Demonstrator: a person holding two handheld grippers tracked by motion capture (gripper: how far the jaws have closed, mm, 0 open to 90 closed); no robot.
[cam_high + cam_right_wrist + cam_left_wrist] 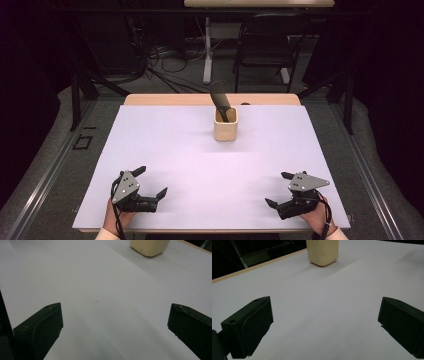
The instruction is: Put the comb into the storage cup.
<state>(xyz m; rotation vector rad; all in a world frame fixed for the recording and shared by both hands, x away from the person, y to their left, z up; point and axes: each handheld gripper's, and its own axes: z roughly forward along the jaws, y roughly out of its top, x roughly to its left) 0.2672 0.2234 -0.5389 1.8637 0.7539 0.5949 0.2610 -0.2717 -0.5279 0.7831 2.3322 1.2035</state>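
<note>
Nothing looked started: both the left gripper (151, 181) and right gripper (276, 189) rested wide apart and empty, well short of the cup (225, 128) holding a dark tool (220, 100) on the worktop (165, 150).

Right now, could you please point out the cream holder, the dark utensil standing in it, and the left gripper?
cream holder (225, 131): high view, front wall.
dark utensil (219, 95): high view, upper blade.
left gripper (151, 181): high view, between its fingertips.

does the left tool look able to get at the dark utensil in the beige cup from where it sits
Probably yes: the left tool rests open near the table's front edge, and bare white tabletop lies between it and the beige square cup, whose dark utensil sticks up above the rim.
</note>
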